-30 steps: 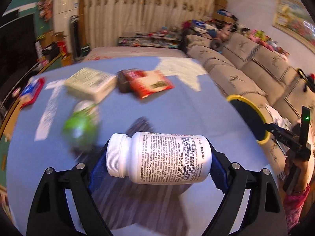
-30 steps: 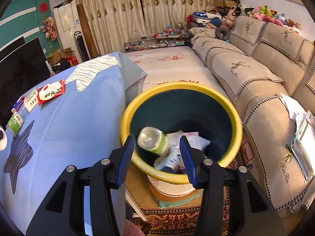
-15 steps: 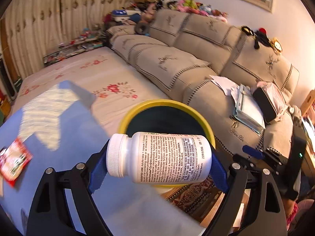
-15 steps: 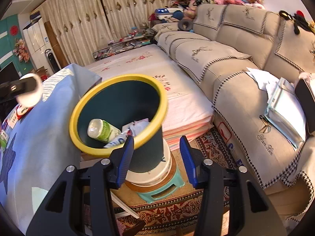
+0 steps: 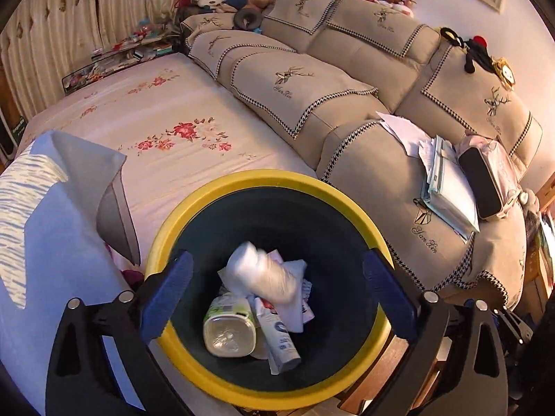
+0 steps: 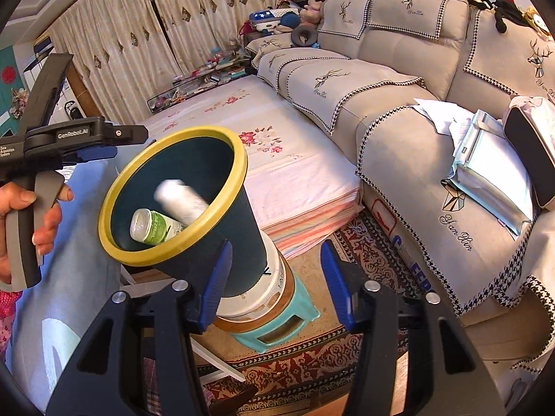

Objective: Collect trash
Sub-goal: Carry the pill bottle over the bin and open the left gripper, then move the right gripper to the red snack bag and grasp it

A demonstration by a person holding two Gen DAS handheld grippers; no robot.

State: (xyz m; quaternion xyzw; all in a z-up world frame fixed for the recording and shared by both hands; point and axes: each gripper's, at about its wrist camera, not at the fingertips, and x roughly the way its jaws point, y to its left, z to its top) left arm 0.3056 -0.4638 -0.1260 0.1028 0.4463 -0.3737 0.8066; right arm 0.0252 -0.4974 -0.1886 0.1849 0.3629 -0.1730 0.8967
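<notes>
Our left gripper [image 5: 275, 289] hangs directly over the mouth of the trash bin [image 5: 194, 378] with its blue-padded jaws spread wide and nothing between them. Below and between those jaws, inside the bin, we see the white pill bottle [image 5: 263, 274], blurred and lying at a slant on top of the other trash. Just beneath it, toward us, lie a green-labelled bottle [image 5: 229, 326] with its base facing up and a white tube [image 5: 279, 343] beside it, with crumpled white wrappers around them. The bin's yellow rim runs under both fingertips of the left gripper. To that gripper's left we see the blue tablecloth [image 5: 41, 253] at the bin's edge, and ahead of it a flowered mattress [image 5: 180, 131], with the beige sofa [image 5: 347, 104] to the right. Our right gripper [image 6: 275, 280] sits lower and off to the side of the bin, its jaws parted and holding nothing; its left fingertip overlaps the bin's dark outer wall in the picture, and we cannot tell whether it touches. From that side the bin [image 6: 239, 242] stands on a white bucket [image 6: 256, 294] atop a small teal stool [image 6: 277, 329], which rests on a patterned rug [image 6: 312, 364]. Up and to the left of the right gripper, our left hand [image 6: 31, 218] grips the other tool's handle.
</notes>
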